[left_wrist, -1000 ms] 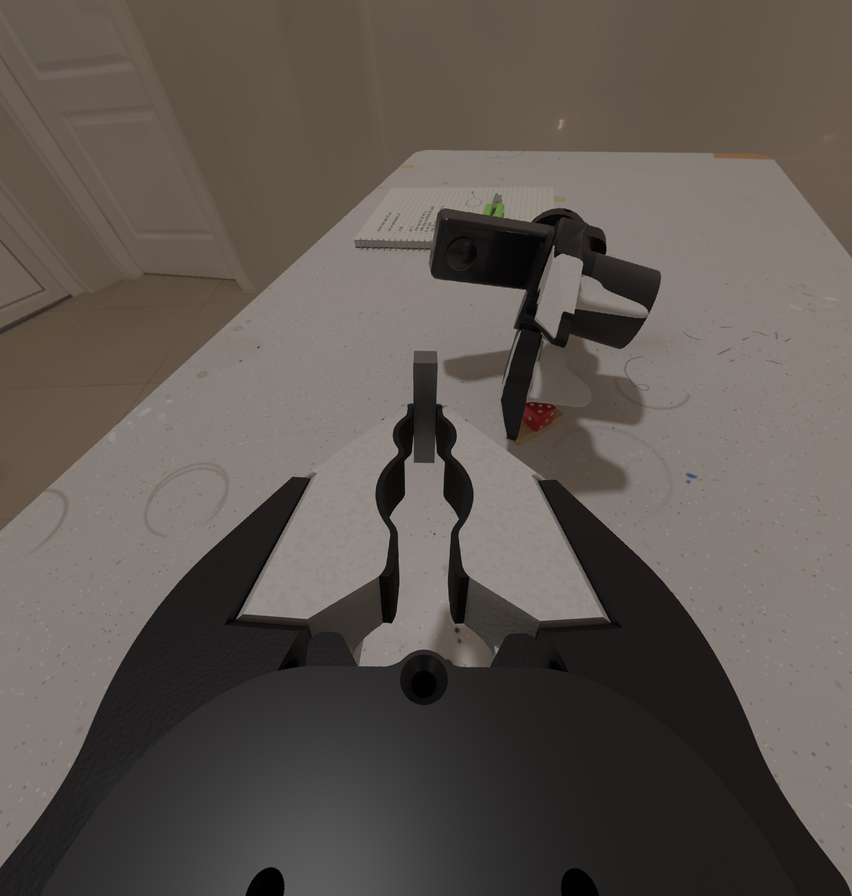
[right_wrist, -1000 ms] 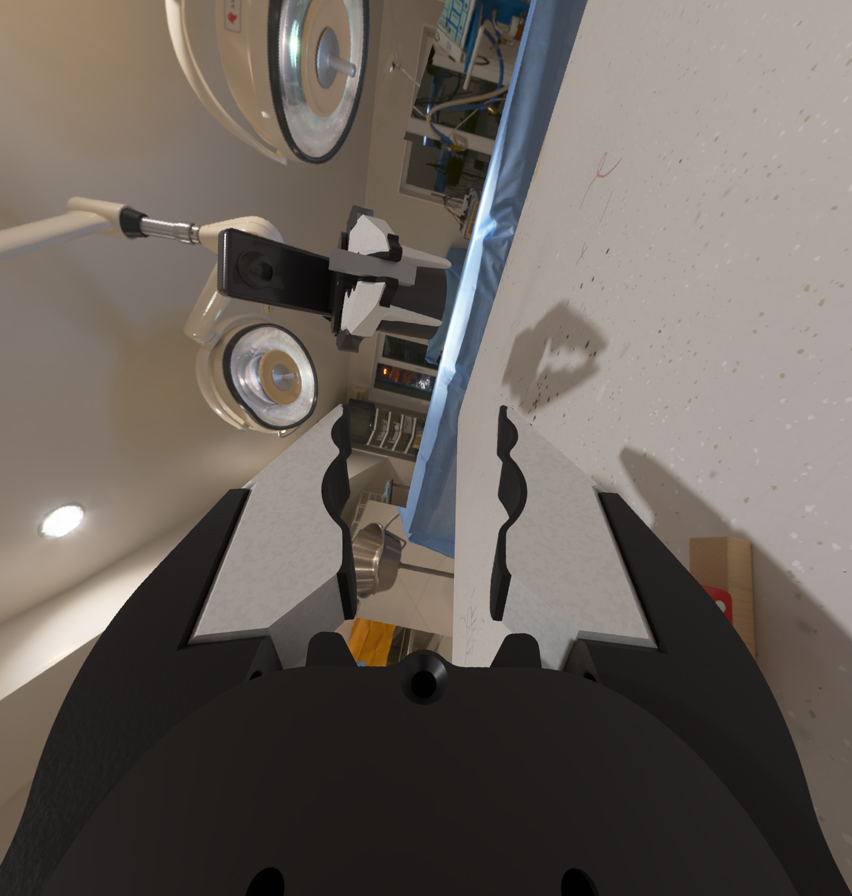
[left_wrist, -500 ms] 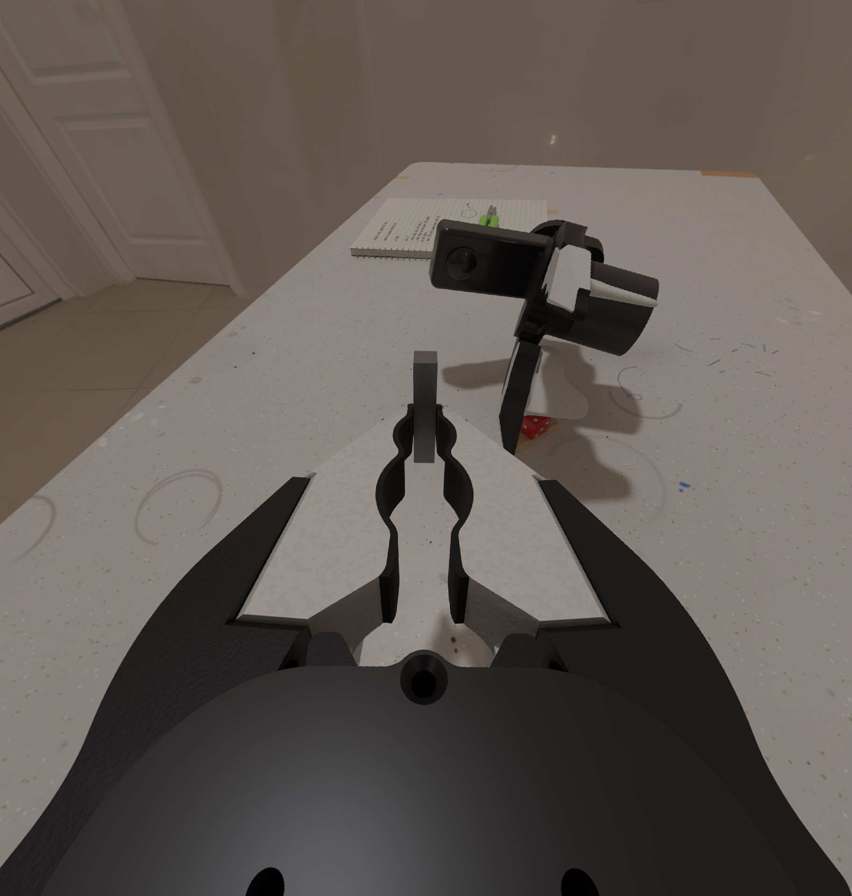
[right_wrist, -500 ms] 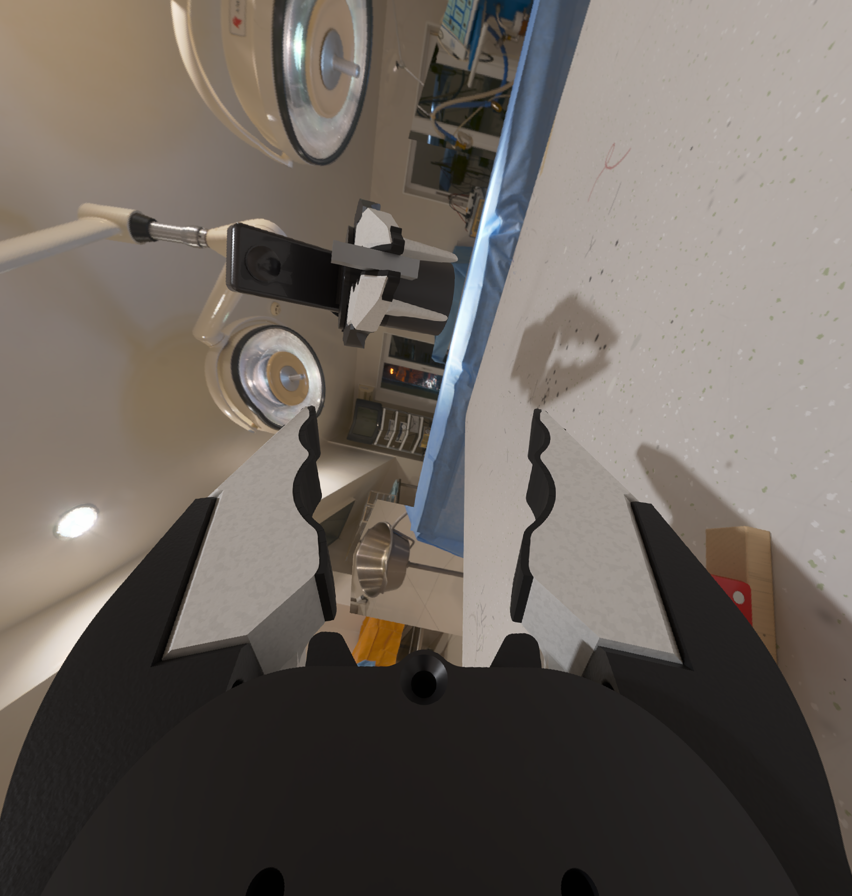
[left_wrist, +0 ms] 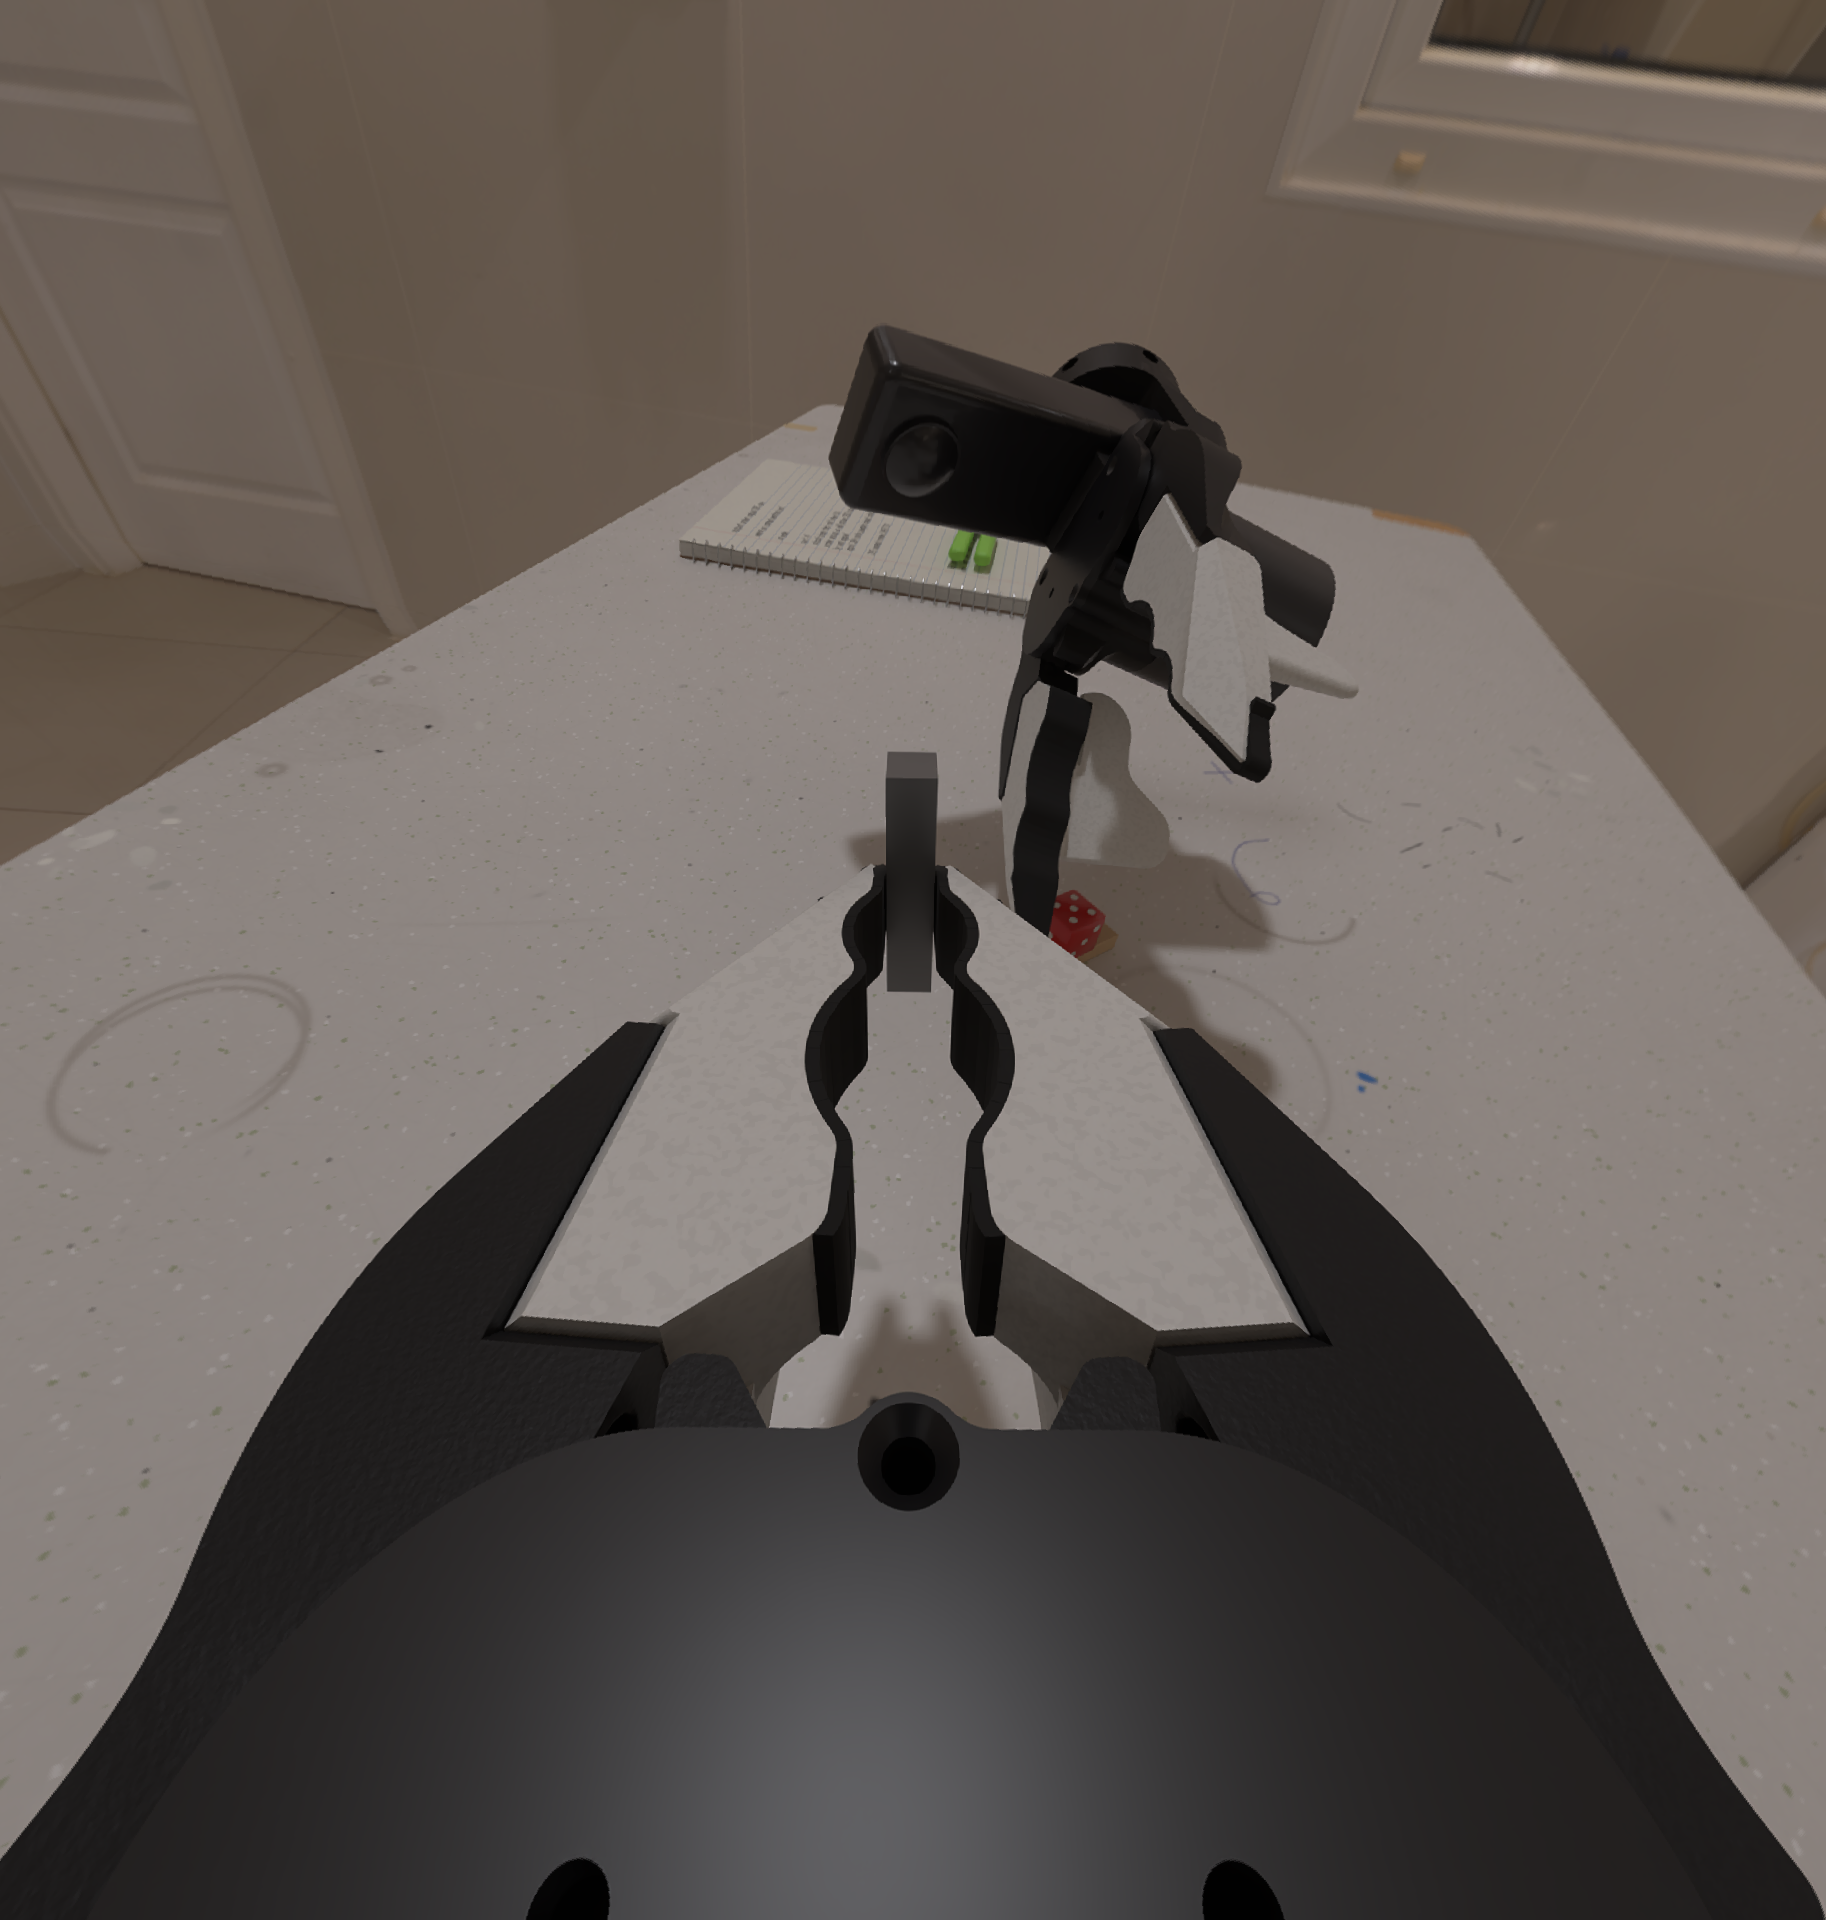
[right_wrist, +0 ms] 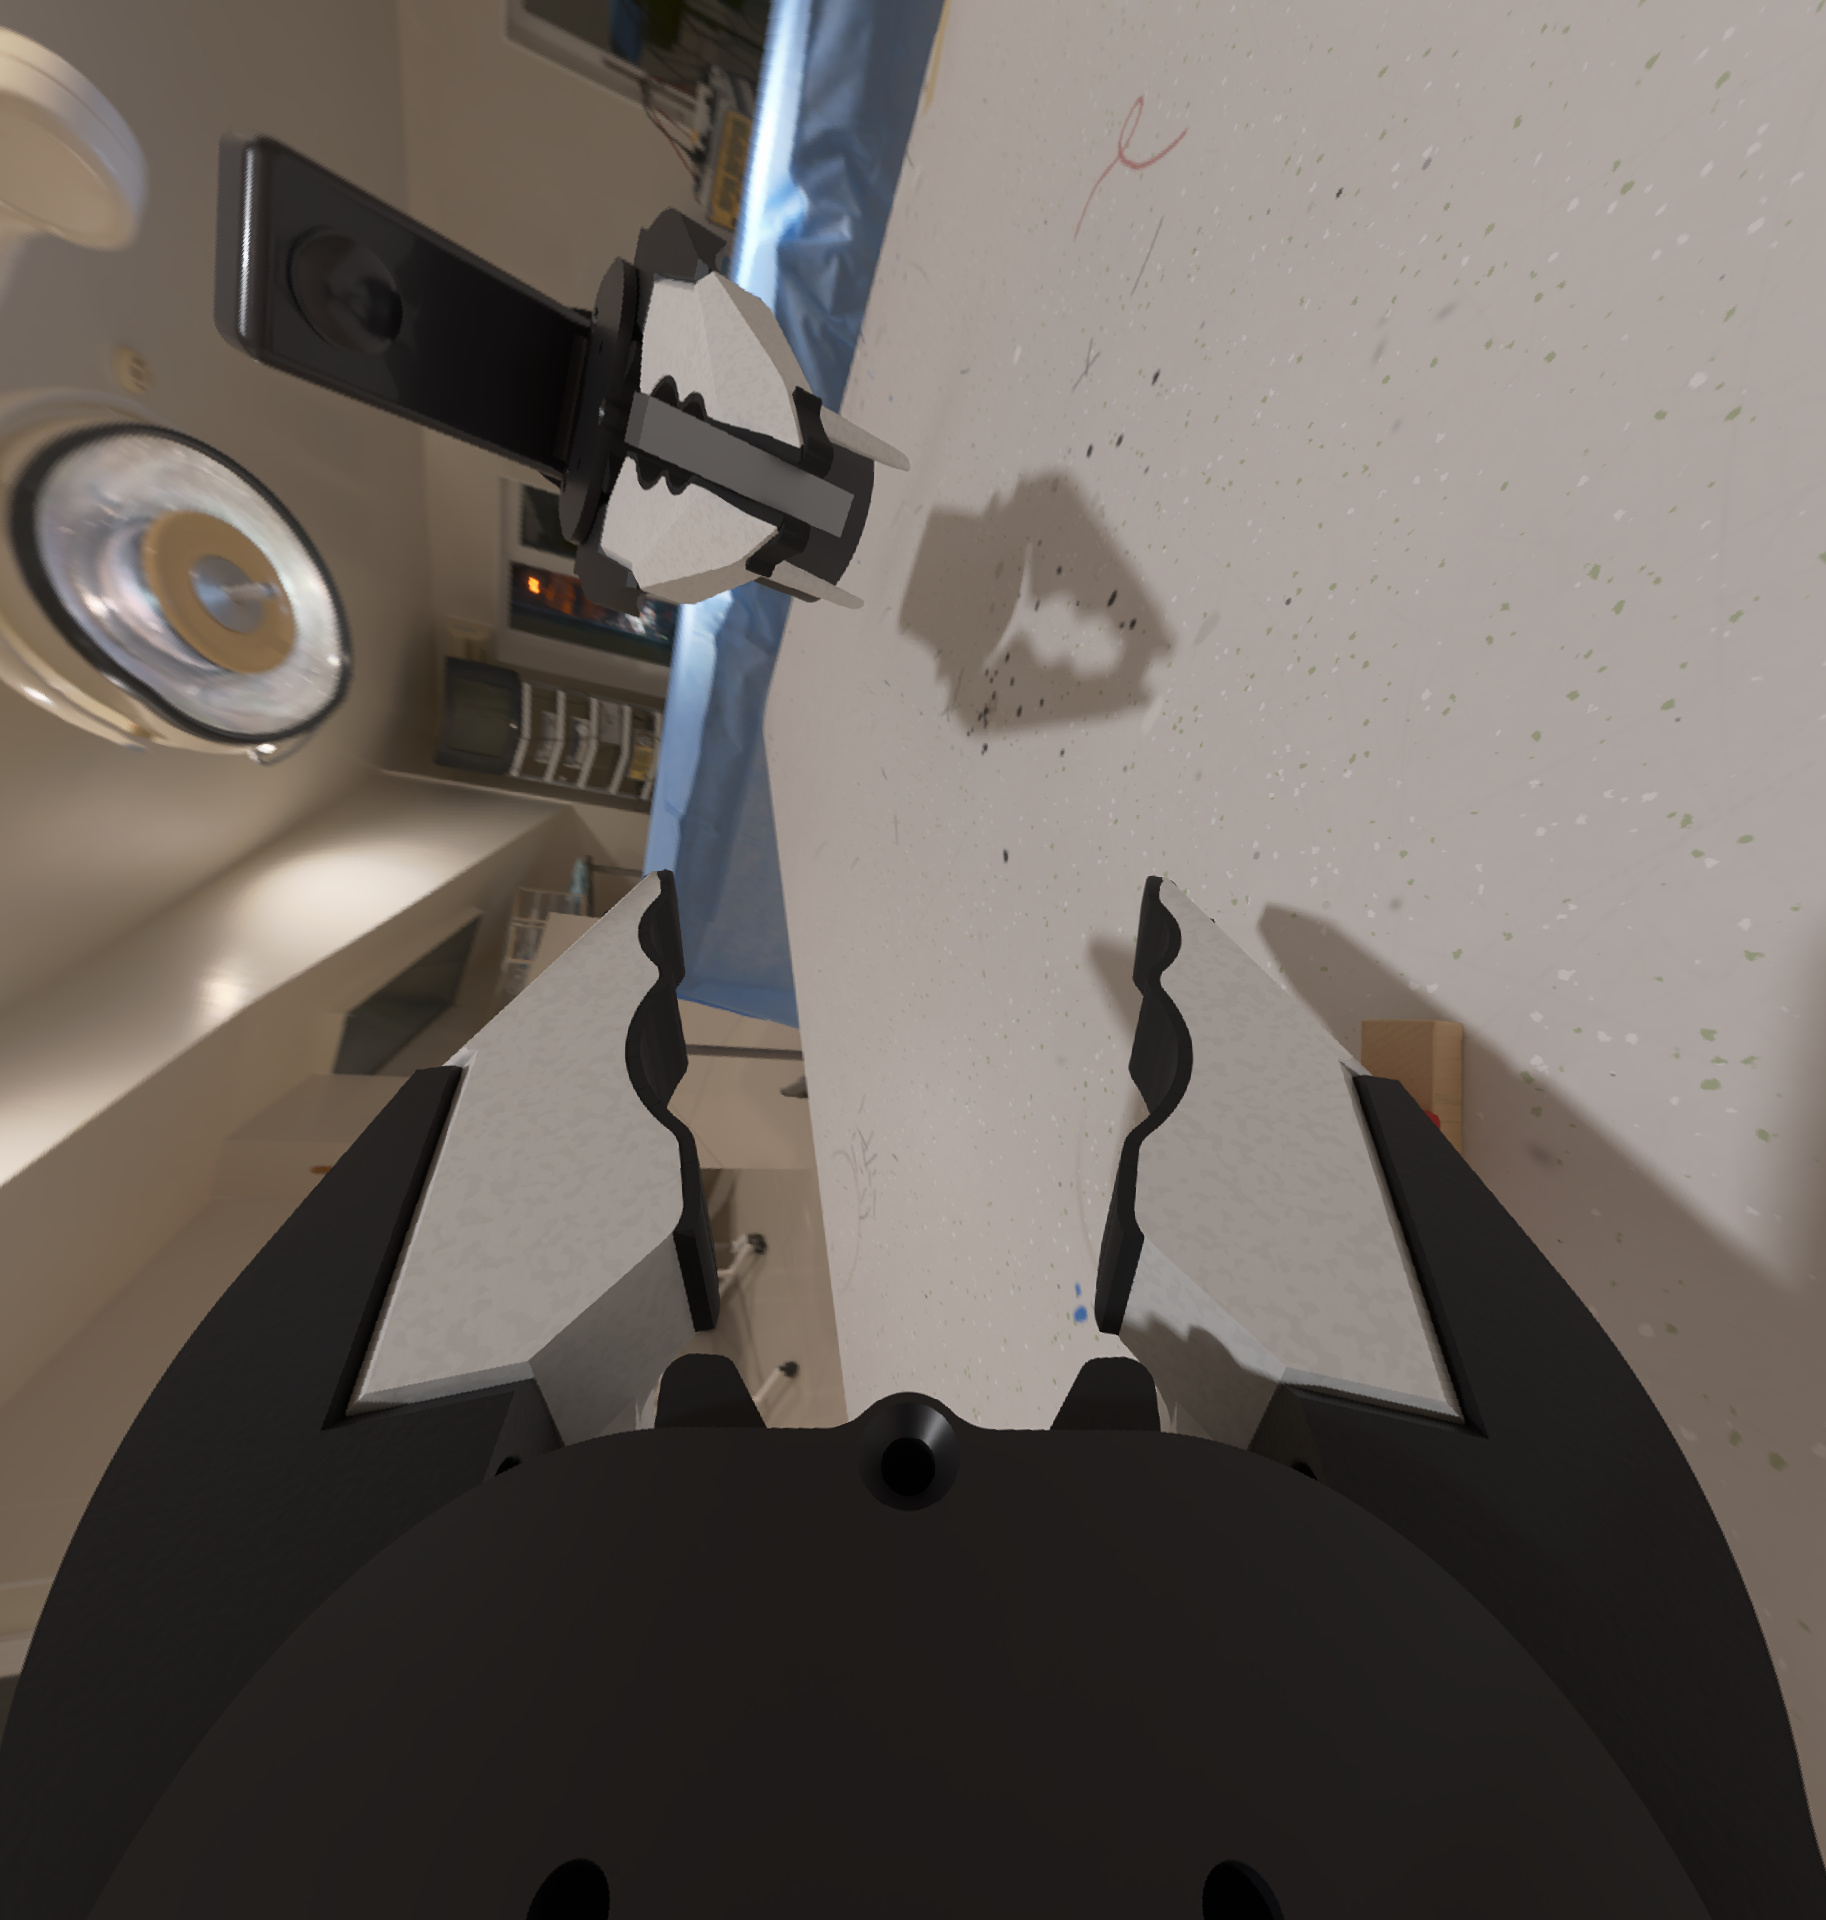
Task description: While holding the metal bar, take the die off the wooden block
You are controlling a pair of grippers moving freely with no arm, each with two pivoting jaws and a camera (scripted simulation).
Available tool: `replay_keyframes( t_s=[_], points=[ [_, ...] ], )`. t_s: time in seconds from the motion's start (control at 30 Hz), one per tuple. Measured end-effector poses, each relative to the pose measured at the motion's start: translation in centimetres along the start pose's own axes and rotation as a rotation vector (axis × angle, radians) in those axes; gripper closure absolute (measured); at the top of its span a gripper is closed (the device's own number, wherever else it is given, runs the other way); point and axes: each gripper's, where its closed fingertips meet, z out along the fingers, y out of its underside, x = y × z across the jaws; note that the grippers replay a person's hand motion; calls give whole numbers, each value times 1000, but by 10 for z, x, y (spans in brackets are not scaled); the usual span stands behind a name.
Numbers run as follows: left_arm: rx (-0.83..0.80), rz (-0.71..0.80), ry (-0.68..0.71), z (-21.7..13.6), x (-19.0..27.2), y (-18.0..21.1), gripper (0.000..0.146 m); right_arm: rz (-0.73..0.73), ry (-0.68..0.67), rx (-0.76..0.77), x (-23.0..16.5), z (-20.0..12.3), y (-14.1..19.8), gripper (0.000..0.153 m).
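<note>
Left wrist view: the left gripper (left_wrist: 910, 883) is clamped on the upright grey metal bar (left_wrist: 910, 868), which stands pinched between its fingertips above the speckled table (left_wrist: 473, 831), exactly as it did a second ago. Beyond it the right gripper (left_wrist: 1137, 790) hangs raised and tilted, higher than a second ago, its jaws spread wide and holding nothing. One of its fingers (left_wrist: 1039, 810) points down just behind the red die (left_wrist: 1076, 923), which sits on the wooden block (left_wrist: 1104, 943); only a sliver of the block shows. A lined notepad (left_wrist: 784, 530) with a green marker (left_wrist: 969, 549) lies farther back. Right wrist view: the right gripper (right_wrist: 907, 909) has opened further than half a second ago and is empty. The wooden block (right_wrist: 1413, 1065) lies at its right side, with a small red edge of the die (right_wrist: 1433, 1118) beside the finger. The left gripper (right_wrist: 831, 494) appears nearer, gripping the metal bar (right_wrist: 743, 462).
</note>
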Motion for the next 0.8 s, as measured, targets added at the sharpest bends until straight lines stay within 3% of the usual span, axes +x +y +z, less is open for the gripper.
replay_keyframes(
  t_s=[0.37, 0.8],
  points=[
    [23, 13, -68, -6, -12, 2, 138, -104, 148, -16, -1, -15, -13, 60],
    [-5, 18, -158, -12, -31, 7, 138, -166, 218, 68, 17, -36, -20, 82]
  ],
)
